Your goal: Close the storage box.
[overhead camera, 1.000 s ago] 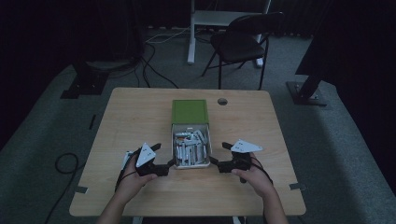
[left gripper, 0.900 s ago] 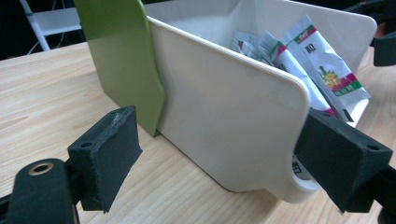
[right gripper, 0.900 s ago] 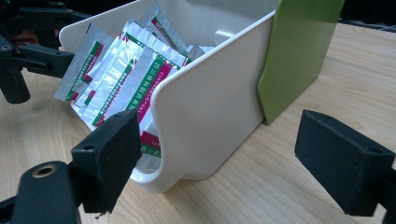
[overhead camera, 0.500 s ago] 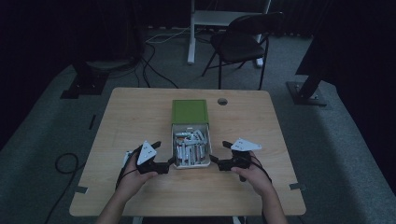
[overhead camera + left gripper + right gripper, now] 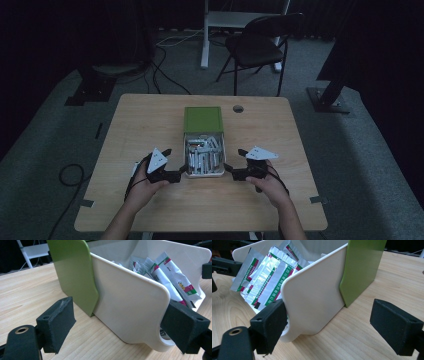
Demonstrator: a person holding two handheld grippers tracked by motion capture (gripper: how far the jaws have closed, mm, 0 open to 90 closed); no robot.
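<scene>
- White tray (image 5: 204,172) of sachets (image 5: 202,157) lay near the table's (image 5: 150,120) front edge; green cover (image 5: 202,119) behind
- Left gripper (image 5: 181,173), right gripper (image 5: 229,168): jaws apart, flanking the tray

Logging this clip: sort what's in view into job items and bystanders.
In the job:
- white drawer of sachets
- green sleeve
- left tongs, right tongs, both open beside the drawer

Lying about:
- folding chair
- floor cables
- table grommet hole

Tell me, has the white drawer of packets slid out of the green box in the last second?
Cannot tell. The white drawer keeps about the same place against the table's cable hole and the green box in the high view.
</scene>
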